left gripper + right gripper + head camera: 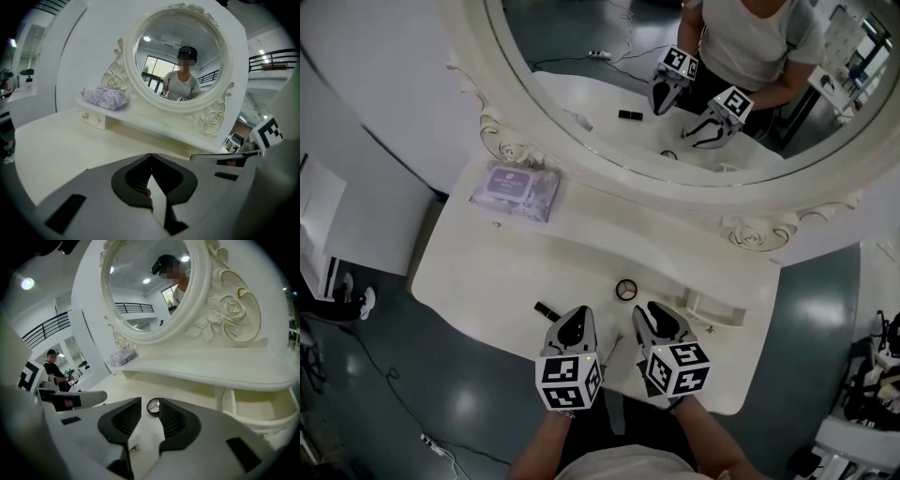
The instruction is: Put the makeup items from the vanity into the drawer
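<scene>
A white vanity worktop (487, 272) stands under one oval mirror (581, 56), whose shelf bears one purple pack (514, 190). On the worktop lie one small round case (625, 290), one black stick (547, 310) and one tiny clip (133, 447), with one drawer (712, 309) open at the right. Of the two grippers, the left gripper (575, 317) has its jaws pressed together at the tips and hides the stick's near end, while the right gripper (654, 311) has its jaws spread and empty, the round case just beyond them; the drawer's inside is hard to make out.
</scene>
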The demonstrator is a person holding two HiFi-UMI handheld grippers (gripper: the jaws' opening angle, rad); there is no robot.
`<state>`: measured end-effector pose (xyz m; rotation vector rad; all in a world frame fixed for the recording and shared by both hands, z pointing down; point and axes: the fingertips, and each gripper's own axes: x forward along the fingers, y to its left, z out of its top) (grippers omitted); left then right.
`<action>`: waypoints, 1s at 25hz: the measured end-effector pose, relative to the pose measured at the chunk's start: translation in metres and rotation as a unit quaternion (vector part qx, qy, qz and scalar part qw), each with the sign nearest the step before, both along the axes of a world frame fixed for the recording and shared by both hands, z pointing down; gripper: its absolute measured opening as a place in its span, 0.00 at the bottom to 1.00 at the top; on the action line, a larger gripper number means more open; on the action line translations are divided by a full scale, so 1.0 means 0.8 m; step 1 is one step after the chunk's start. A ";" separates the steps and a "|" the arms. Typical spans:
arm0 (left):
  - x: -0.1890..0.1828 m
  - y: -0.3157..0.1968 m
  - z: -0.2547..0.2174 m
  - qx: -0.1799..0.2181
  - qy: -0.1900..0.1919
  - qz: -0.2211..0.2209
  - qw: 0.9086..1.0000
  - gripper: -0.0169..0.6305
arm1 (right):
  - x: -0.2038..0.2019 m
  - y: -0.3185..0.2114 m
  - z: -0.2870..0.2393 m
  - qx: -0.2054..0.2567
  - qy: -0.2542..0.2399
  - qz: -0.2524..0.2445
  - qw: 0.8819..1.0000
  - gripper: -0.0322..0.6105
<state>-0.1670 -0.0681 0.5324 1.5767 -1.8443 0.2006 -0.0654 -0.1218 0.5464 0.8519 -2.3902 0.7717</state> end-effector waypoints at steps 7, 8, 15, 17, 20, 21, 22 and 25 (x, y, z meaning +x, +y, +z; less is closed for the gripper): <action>-0.001 0.002 0.016 -0.007 0.019 -0.004 1.000 0.03 | -0.019 -0.010 0.042 -0.014 0.036 -0.028 0.999 0.34; -0.002 0.001 0.018 -0.007 0.021 -0.004 1.000 0.03 | -0.021 -0.011 0.047 -0.012 0.044 -0.032 0.998 0.35; -0.017 -0.005 0.026 -0.008 0.025 -0.012 1.000 0.03 | -0.037 -0.017 0.072 0.006 0.094 -0.072 0.993 0.39; -0.023 -0.008 0.027 -0.007 0.027 -0.015 1.000 0.03 | -0.041 -0.018 0.079 0.006 0.105 -0.078 0.991 0.40; -0.030 -0.011 0.029 -0.007 0.026 -0.019 0.999 0.03 | -0.045 -0.019 0.086 -0.002 0.113 -0.082 0.990 0.40; -0.032 -0.012 0.030 -0.007 0.025 -0.020 0.999 0.03 | -0.046 -0.019 0.089 -0.004 0.115 -0.084 0.990 0.40; -0.035 -0.012 0.031 -0.008 0.024 -0.022 0.999 0.03 | -0.047 -0.019 0.090 -0.004 0.118 -0.086 0.989 0.40; -0.041 -0.013 0.035 -0.010 0.022 -0.026 0.999 0.03 | -0.049 -0.021 0.093 0.004 0.130 -0.090 0.987 0.40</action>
